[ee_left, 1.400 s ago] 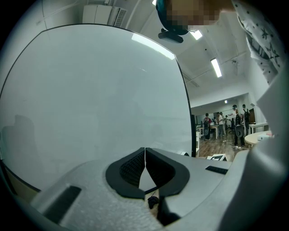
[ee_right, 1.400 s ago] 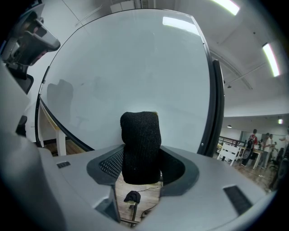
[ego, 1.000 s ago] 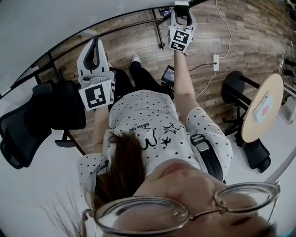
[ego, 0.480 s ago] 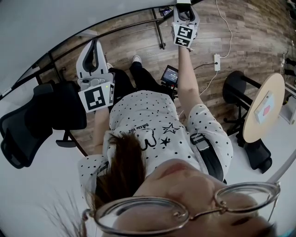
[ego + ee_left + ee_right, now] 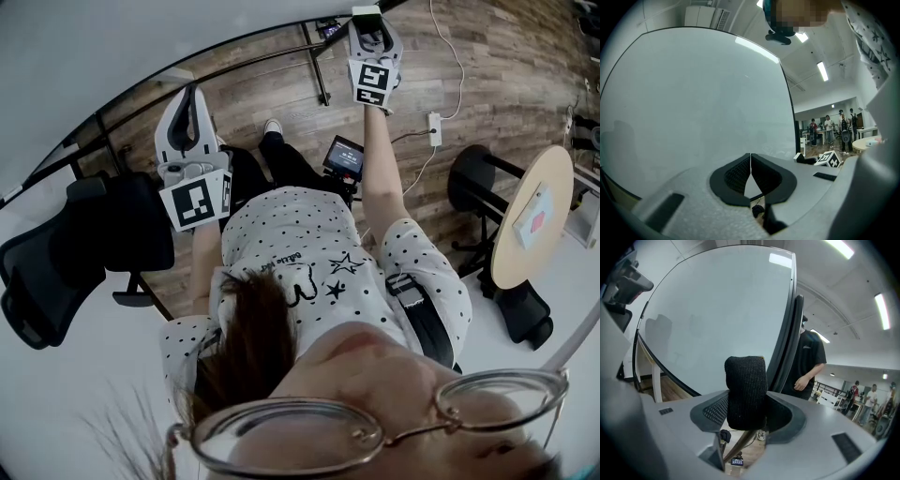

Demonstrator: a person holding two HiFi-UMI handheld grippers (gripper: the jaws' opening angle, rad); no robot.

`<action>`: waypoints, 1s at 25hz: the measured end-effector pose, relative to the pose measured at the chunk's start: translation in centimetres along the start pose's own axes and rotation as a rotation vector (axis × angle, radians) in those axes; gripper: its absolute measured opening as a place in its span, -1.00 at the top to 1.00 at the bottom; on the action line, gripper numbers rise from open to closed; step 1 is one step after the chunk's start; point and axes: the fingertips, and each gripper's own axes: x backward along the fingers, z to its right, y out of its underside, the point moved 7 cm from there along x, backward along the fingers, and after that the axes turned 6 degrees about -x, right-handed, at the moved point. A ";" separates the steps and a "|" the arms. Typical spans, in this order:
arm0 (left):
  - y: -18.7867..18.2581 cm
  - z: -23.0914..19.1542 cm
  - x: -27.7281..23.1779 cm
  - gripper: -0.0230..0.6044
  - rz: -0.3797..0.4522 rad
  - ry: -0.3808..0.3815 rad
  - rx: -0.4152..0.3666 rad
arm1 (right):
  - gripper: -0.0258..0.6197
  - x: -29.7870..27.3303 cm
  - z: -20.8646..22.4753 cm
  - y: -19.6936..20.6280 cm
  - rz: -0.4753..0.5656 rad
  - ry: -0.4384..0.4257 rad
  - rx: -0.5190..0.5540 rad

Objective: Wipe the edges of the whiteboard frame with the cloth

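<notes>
Since a second ago our left gripper (image 5: pixel 750 164) has hardly moved. It waits in front of the whiteboard (image 5: pixel 693 103), and its fingers are pressed together with nothing between them. Our right gripper (image 5: pixel 746 397) has moved a little: it went out along the board and then came back a tiny bit. We think that means the rubbing is going on, a small piece at a time, though we cannot tell how much is done. Its fingers are squeezed tight on the cloth (image 5: pixel 746 380). The cloth is black, knitted and folded into a thick wad that sticks up past the fingers. It sits just beside the dark frame (image 5: pixel 786 333) on the board's right side. We cannot tell if it touches the frame.
</notes>
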 end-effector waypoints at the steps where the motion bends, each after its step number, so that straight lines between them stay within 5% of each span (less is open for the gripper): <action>1: -0.1 0.1 -0.1 0.86 0.005 0.002 -0.002 | 0.22 0.6 0.3 -0.6 0.009 -0.002 0.020; 17: -6.3 3.3 -0.9 0.86 0.182 0.130 -0.018 | 0.22 11.6 8.5 -20.1 0.244 0.008 0.338; 25: -9.1 -0.1 -1.4 0.86 0.252 0.150 -0.018 | 0.22 12.3 9.2 -33.2 0.354 0.081 0.535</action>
